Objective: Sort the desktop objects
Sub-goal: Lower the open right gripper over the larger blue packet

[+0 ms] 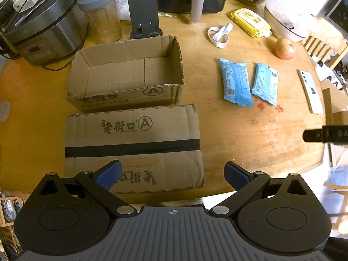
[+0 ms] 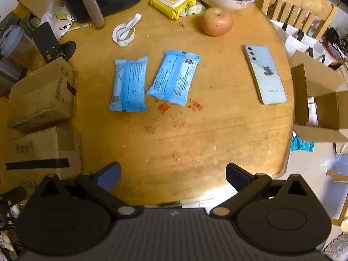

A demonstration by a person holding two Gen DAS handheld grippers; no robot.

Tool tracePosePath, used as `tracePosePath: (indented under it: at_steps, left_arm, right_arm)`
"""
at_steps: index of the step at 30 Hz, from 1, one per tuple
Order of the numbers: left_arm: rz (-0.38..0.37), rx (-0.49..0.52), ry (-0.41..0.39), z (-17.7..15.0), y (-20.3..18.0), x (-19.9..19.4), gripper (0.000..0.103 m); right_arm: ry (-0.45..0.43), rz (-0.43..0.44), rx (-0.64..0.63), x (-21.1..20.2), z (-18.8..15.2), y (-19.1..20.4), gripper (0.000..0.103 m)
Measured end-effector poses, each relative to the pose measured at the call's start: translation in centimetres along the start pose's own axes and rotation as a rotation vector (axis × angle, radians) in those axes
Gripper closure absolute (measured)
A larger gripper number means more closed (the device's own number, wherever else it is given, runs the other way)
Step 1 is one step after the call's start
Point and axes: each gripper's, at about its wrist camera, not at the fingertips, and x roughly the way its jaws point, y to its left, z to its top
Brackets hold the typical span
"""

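- Table (image 2: 217, 130): round wooden top carrying all items; red stains and crumbs mark the surface near its middle.
- Open cardboard box (image 1: 126, 71): sits at 11 o'clock in the left wrist view, top open, interior bare, printed side facing the camera.
- Closed cardboard box (image 1: 132, 143): lies directly in front of the open box, touching or just short of it, sealed with a black tape strip across the lid.
- Rice cooker (image 1: 41, 28): stands at 10 o'clock in the left wrist view, beside a shaker bottle (image 1: 101, 10).
- Left gripper (image 1: 173, 174): fingers spread wide and holding nothing, hovering above the near edge of the closed box.
- Right gripper (image 2: 173, 174): fingers spread wide and holding nothing, hovering above bare table near the edge.
- Phone (image 2: 264, 74): face down at 2 o'clock in the right wrist view, near the table rim, well apart from the packs.
- Left blue pack (image 2: 128, 84): lies flat at 11 o'clock in the right wrist view.
- Right blue pack (image 2: 174, 77): lies flat at 12 o'clock, tilted; its lower corner is just beside the left pack, and contact cannot be confirmed.
- Yellow wipes pack (image 2: 173, 1): at 12 o'clock, far side of the table.
- Apple (image 2: 216, 21): at 1 o'clock, near the yellow pack and a white bowl (image 2: 219, 0).
- White strap (image 2: 125, 32): coiled at 11 o'clock, beyond the blue packs.
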Motion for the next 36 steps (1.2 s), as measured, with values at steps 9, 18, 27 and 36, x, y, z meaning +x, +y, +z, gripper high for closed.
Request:
tracePosePath:
  at_steps: [9,18,27,36]
  left_arm:
    - [0.000,-0.002,0.006,-0.2,0.4,0.1,0.000]
    - [0.005,0.001,0.008,-0.3,0.6,0.0,0.000]
    - [0.006,-0.001,0.015,-0.1,0.7,0.1,0.000]
    - [0.007,-0.003,0.024,0.0,0.7,0.4,0.000]
  right_arm:
    - [-0.028,0.007,-0.017,1.8,1.5,-0.2,0.000]
    - [-0.039,-0.004,0.010,2.9,3.1,-0.4,0.000]
    - [-0.024,-0.004,0.013,4.0,4.7,0.0,0.000]
    - [-0.038,-0.013,0.023,4.4,6.2,-0.1,0.000]
